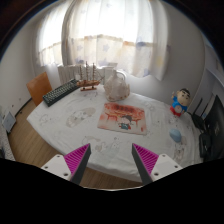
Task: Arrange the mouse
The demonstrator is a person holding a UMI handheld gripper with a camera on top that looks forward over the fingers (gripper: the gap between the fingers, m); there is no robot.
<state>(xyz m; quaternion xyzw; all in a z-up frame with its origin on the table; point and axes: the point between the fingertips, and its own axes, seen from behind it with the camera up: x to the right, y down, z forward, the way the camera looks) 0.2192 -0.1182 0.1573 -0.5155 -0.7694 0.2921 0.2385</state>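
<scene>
My gripper (111, 150) is open and empty, with its two magenta pads (76, 158) spread wide above the near edge of a table (70, 125) covered with a white patterned cloth. A red and pink rectangular mat (123, 117) lies at the middle of the table, beyond the fingers. I cannot make out a mouse on the table from here. A dark keyboard (60, 93) lies at the far left of the table.
A model ship (90, 75) and a pale bag (117, 86) stand at the back of the table. A blue and red doll (181, 101) and a small blue cup (176, 133) are to the right. Chairs stand at the left (38, 87) and right (212, 115). Curtained windows lie behind.
</scene>
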